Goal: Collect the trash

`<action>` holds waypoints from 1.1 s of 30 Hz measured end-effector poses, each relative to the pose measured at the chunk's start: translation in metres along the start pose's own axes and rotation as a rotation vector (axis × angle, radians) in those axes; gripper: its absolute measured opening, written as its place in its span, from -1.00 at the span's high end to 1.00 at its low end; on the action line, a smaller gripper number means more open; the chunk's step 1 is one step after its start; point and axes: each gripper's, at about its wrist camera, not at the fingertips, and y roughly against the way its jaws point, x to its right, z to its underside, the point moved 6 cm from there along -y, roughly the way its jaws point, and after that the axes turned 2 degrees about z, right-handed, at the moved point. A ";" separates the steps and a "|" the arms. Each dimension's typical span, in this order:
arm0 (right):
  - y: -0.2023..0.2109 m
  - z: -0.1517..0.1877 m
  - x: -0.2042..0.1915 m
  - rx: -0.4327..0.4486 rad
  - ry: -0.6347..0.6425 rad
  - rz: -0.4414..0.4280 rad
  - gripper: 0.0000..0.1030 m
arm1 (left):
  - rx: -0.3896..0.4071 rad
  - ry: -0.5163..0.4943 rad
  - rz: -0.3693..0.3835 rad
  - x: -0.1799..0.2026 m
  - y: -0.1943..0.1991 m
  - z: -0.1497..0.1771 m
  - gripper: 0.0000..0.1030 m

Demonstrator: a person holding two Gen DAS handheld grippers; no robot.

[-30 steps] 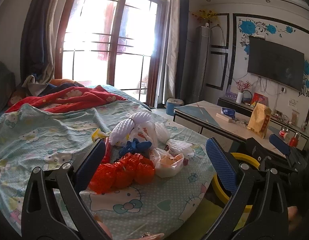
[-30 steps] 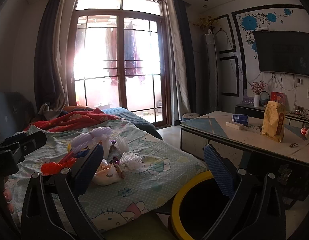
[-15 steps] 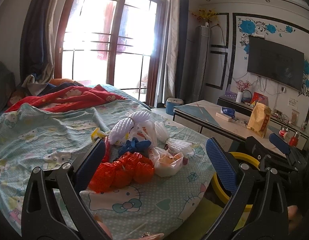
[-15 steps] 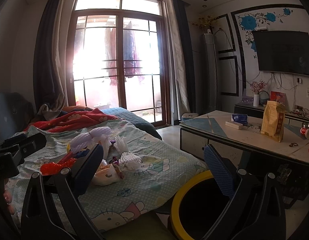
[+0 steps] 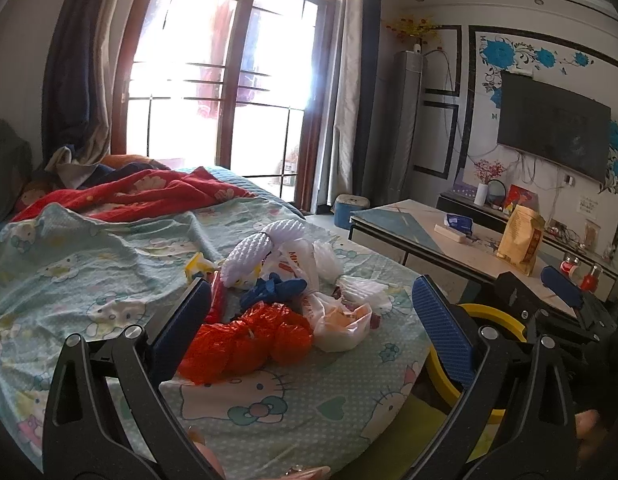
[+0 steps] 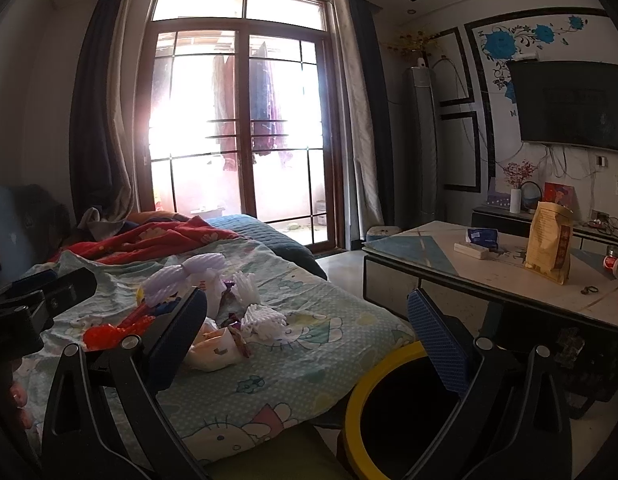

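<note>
Nearest the lens, the left gripper (image 5: 313,316) hangs over the near end of the bed with its blue-padded jaws spread wide and nothing between them. The right gripper (image 6: 309,330) is likewise spread and empty, held above the bed's corner and the black bin with a yellow rim (image 6: 359,400) that stands on the floor just beside that corner.

The bed is covered by a pale green cartoon-cat sheet (image 5: 301,396), and the trash lies on it in one loose pile. Closest in that pile is a crumpled red-orange plastic net bag (image 5: 249,338). Touching it on the bin side is a white plastic bag with scraps inside (image 5: 341,324). Just behind the red-orange bag sits a blue crumpled wrapper (image 5: 275,290), with a thin red strip (image 5: 217,298) on the side away from the bin. Farther back come white foam fruit nets (image 5: 249,254) and a small yellow piece (image 5: 197,268) — all still on the sheet.

Beyond the pile a rumpled red blanket (image 5: 149,196) lies toward the head of the bed. Past the bin stands a pale stone-topped counter (image 6: 505,276) carrying a tall yellow paper bag (image 6: 549,246) — and behind everything, the bright glass door (image 6: 237,128) and a wall-mounted television (image 6: 573,104).
</note>
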 end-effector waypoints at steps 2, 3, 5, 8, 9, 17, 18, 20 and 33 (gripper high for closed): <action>-0.002 -0.001 -0.003 -0.005 0.005 -0.012 -0.90 | -0.001 0.006 -0.006 -0.003 0.000 0.000 -0.79; -0.003 -0.001 -0.004 -0.007 0.008 -0.018 -0.90 | -0.002 0.010 -0.011 -0.004 0.000 0.000 -0.79; -0.005 -0.001 -0.008 -0.014 0.014 -0.034 -0.90 | 0.000 0.017 -0.019 -0.007 0.000 0.000 -0.79; -0.012 -0.004 -0.015 -0.032 0.017 -0.070 -0.90 | 0.006 0.036 -0.036 -0.023 -0.001 -0.007 -0.79; -0.015 -0.005 -0.017 -0.036 0.013 -0.076 -0.90 | 0.009 0.041 -0.041 -0.026 -0.001 -0.009 -0.79; -0.042 -0.009 -0.036 -0.109 0.007 -0.144 -0.90 | 0.016 0.085 -0.100 -0.059 -0.006 -0.019 -0.79; -0.046 -0.011 -0.039 -0.114 0.011 -0.149 -0.90 | 0.018 0.090 -0.106 -0.062 -0.007 -0.020 -0.79; -0.052 -0.013 -0.043 -0.121 0.017 -0.160 -0.90 | 0.015 0.096 -0.115 -0.068 -0.010 -0.023 -0.79; -0.094 -0.022 -0.055 -0.173 0.047 -0.188 -0.89 | -0.065 0.086 -0.140 -0.081 -0.061 -0.041 -0.79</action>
